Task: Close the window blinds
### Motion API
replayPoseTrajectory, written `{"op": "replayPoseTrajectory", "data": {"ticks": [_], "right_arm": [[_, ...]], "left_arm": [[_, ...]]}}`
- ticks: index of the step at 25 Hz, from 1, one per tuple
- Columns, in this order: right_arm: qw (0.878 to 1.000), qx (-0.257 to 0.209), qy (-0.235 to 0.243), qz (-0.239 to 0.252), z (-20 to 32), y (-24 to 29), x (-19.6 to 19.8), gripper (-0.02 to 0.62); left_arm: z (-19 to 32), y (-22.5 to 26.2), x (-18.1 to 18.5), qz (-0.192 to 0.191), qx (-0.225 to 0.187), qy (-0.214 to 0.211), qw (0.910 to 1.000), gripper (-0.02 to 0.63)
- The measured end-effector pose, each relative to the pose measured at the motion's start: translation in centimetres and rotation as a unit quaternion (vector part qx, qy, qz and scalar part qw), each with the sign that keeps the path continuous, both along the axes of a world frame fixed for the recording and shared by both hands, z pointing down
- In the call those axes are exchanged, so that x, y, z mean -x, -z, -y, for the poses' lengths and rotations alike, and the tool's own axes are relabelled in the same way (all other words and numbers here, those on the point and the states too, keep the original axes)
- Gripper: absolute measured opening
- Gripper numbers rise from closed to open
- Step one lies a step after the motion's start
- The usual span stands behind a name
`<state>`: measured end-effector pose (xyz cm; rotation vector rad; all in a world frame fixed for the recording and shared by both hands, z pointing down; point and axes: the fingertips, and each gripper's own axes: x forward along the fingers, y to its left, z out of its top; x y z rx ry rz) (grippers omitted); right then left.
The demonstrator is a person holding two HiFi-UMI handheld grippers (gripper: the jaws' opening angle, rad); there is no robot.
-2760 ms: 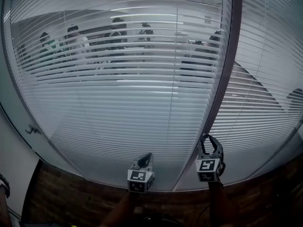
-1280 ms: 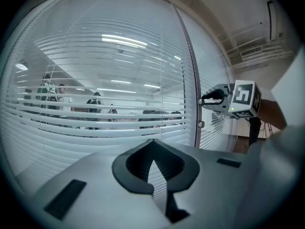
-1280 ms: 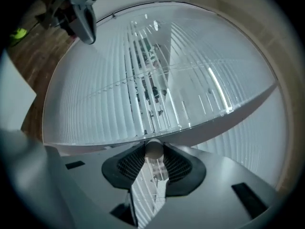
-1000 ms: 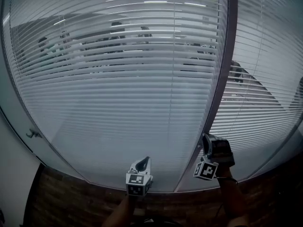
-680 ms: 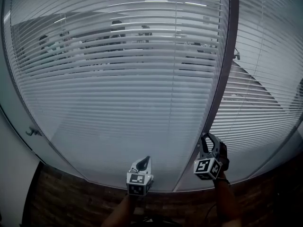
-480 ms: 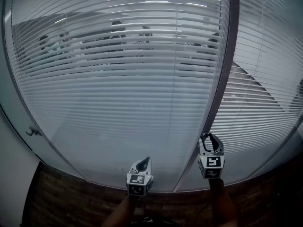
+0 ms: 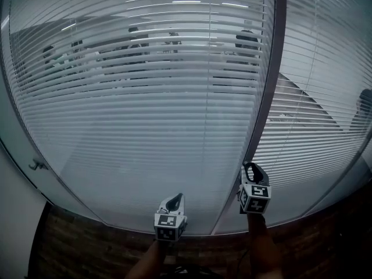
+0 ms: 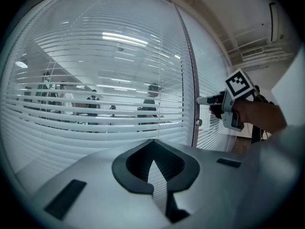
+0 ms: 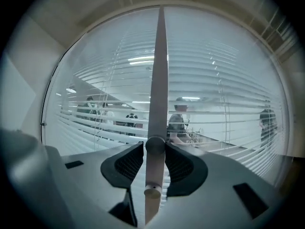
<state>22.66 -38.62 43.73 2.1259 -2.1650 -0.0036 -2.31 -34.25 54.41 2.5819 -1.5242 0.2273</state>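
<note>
Window blinds: straight ahead of both grippers, behind the glass, filling the pane left of the upright frame post and the pane right of it. Slats level, long axis side to side, crosswise to the line along which each gripper points. Tilted part-open high above the grippers, with gaps enough to show people beyond. Packed closer and paler lower down, nearer the grippers.

Right gripper: held level, nose up against the frame post. Round knob on the post, short axis pointing out of the post and back along the gripper's own line, sitting between the two dark pads. Just been opening at the jaws. Spread wide, one pad just beside each flank of the knob, grip released rather than clenched. Second, smaller stud on the post directly below the knob, beneath the pads.

Left gripper: lower than the right one and off to its left, apart from it, pointed at the left pane near its bottom edge. Clenched, pad tips meeting, nothing between them.
</note>
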Motion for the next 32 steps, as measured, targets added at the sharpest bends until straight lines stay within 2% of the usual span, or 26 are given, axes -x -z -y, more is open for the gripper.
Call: {"op": "replayPoseTrajectory", "data": {"ticks": [1,4,7,10,13,17,21,25,29,32], "right_arm": [[1.000,-0.001,-0.003,0.004,-0.1,0.0,-0.1,0.134],[1.000,-0.005,0.000,0.001,0.0,0.0,-0.3,0.130],[1.000,-0.013,0.007,-0.023,0.2,-0.1,-0.3,0.129],[0.995,-0.010,0.009,-0.094,0.2,0.0,-0.2,0.129],[0.981,0.002,0.013,-0.191,0.1,0.0,0.1,0.129],[0.944,0.023,0.024,-0.329,0.3,0.1,0.9,0.129],[0.899,0.036,0.031,-0.435,0.3,0.0,1.3,0.129],[0.863,0.025,0.025,-0.504,0.4,-0.3,1.2,0.129],[0.795,0.027,0.022,-0.606,0.4,-0.7,1.2,0.129],[0.752,0.029,0.038,-0.658,0.3,-0.9,1.3,0.129]], "left_arm": [[0.0,-0.1,-0.1,0.000,0.001,-0.001,1.0000,-0.005],[0.0,-0.2,-0.2,0.000,0.002,-0.002,1.0000,-0.005],[-0.1,0.0,-0.1,0.001,0.002,-0.002,1.0000,-0.005],[0.0,0.1,0.3,0.001,0.000,0.003,1.0000,-0.005],[0.0,0.2,0.8,0.001,0.000,0.008,1.0000,-0.005],[-0.3,0.2,1.3,-0.005,-0.001,0.013,0.9999,-0.005],[-0.3,0.0,1.0,-0.004,0.002,0.008,1.0000,-0.005],[-0.2,0.1,0.7,0.000,-0.002,0.006,1.0000,-0.005],[-0.2,0.2,0.6,-0.004,0.000,0.003,1.0000,-0.005],[-0.2,0.0,0.5,-0.006,0.005,0.002,1.0000,-0.005]]}}
